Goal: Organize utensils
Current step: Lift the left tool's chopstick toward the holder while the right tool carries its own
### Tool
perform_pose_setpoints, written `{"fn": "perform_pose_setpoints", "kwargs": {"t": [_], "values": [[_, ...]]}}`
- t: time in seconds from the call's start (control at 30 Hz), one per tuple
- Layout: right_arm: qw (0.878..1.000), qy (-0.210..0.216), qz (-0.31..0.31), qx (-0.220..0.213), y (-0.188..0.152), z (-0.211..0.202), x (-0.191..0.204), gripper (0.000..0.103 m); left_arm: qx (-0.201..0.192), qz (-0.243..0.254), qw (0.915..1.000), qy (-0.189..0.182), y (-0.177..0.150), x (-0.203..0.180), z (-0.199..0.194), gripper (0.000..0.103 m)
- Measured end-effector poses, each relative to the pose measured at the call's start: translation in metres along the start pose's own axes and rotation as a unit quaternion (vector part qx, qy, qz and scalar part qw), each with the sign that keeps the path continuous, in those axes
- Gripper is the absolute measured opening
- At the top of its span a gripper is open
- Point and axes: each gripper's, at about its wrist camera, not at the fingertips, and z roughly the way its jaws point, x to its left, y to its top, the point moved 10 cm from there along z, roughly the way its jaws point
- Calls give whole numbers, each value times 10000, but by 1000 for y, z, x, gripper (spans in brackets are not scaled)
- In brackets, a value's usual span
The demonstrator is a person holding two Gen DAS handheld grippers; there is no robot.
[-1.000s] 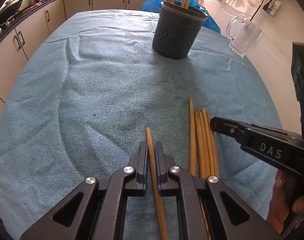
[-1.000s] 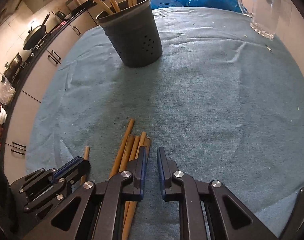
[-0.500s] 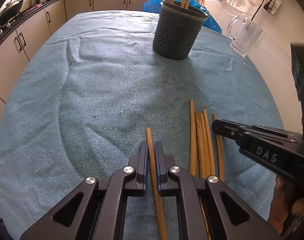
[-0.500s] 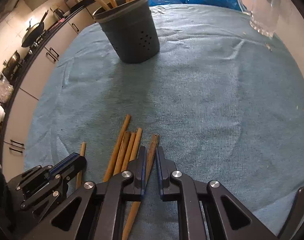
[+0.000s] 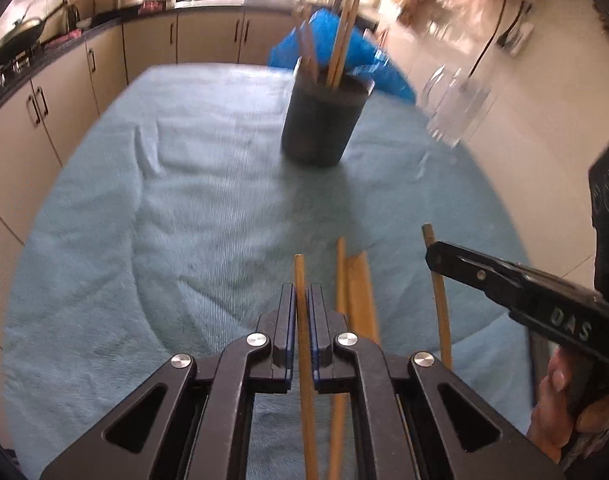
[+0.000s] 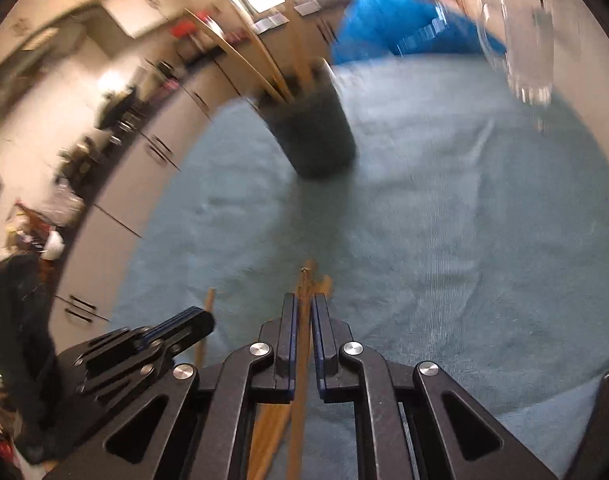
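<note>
My left gripper [image 5: 301, 294] is shut on a wooden chopstick [image 5: 300, 276] that sticks out forward between its fingers. My right gripper [image 6: 303, 304] is shut on another chopstick [image 6: 304, 280]; it also shows in the left wrist view [image 5: 434, 258], with its chopstick [image 5: 440, 308] raised off the cloth. A few loose chopsticks [image 5: 354, 288] lie on the blue cloth between the grippers. The dark grey perforated holder [image 5: 322, 120] stands at the far middle with several chopsticks upright in it; it also shows in the right wrist view [image 6: 316, 136].
A blue towel [image 5: 184, 200] covers the table. A clear glass mug [image 5: 456, 108] stands at the far right. A blue plastic bag [image 5: 344, 56] lies behind the holder. Kitchen cabinets [image 5: 44, 100] and a wok run along the left.
Both grippers have lifted and tilted up, each carrying its chopstick; both views are blurred with motion. The right gripper closed on its chopstick and pulled it away from the pile.
</note>
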Motion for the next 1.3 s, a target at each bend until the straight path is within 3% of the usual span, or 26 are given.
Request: {"fn": "perform_pose_setpoints", "kwargs": {"t": [0.27, 0.43, 1.3], "values": [[9884, 500, -656, -1279, 11, -91, 49, 7, -826, 202, 9962, -182, 28, -21, -73, 5], [9783, 436, -946, -1788, 13, -123, 69, 7, -1152, 282, 9927, -227, 37, -26, -102, 5], [9735, 367, -907, -2068, 13, -144, 63, 7, -1391, 369, 9894, -198, 44, -32, -124, 5]]}}
